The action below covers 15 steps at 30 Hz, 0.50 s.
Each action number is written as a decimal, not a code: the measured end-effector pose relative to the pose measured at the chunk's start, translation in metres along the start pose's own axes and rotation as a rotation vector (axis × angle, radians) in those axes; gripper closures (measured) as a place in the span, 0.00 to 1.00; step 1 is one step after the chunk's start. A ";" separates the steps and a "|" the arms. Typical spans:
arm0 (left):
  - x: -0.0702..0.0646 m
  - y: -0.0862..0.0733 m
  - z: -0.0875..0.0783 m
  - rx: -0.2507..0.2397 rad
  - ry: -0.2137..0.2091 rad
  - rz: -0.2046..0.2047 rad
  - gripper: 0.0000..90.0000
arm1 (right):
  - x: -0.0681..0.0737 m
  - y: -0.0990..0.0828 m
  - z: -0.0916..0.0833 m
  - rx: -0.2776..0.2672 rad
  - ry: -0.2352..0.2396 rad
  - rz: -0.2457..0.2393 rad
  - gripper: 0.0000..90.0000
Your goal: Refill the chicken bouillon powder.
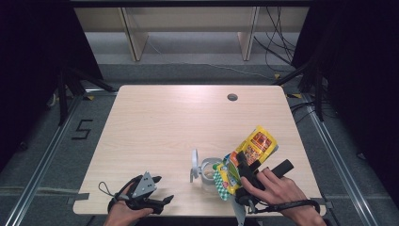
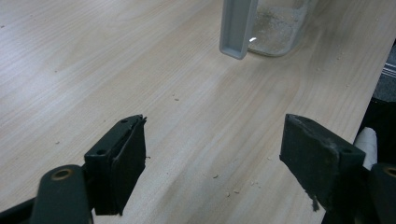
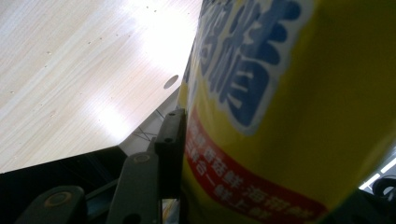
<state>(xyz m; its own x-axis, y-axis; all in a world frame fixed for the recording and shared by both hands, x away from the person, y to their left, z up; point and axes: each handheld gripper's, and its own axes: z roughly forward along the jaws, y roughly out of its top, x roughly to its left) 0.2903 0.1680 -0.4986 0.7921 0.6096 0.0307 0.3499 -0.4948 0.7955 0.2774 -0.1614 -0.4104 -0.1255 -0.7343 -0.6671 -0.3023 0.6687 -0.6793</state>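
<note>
A pale wooden desk (image 1: 155, 122). The right tool (image 1: 245, 170) grips a yellow seasoning packet (image 1: 251, 150), tilted over a clear open-lidded jar (image 1: 207, 173), seemingly for pouring. The left tool (image 1: 157, 190) rests nearby, wide open, empty.

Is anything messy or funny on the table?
Yes. Little crumbs are scattered on the table near the open clear jar, whose lid is flipped up. The right gripper holds the yellow packet tilted over it.
</note>
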 end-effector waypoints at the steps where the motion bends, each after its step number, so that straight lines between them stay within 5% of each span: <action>1: 0.000 0.000 0.000 0.000 0.000 0.001 0.24 | -0.001 0.000 0.000 -0.002 0.001 -0.005 0.66; 15: 0.000 0.000 0.000 0.012 -0.009 0.001 0.24 | -0.003 0.001 0.002 0.001 0.006 -0.020 0.66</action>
<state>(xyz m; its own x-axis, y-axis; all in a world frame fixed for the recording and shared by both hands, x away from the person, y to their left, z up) 0.2905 0.1682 -0.4981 0.7972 0.6031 0.0258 0.3548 -0.5027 0.7883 0.2791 -0.1584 -0.4091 -0.1252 -0.7480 -0.6518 -0.3038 0.6543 -0.6925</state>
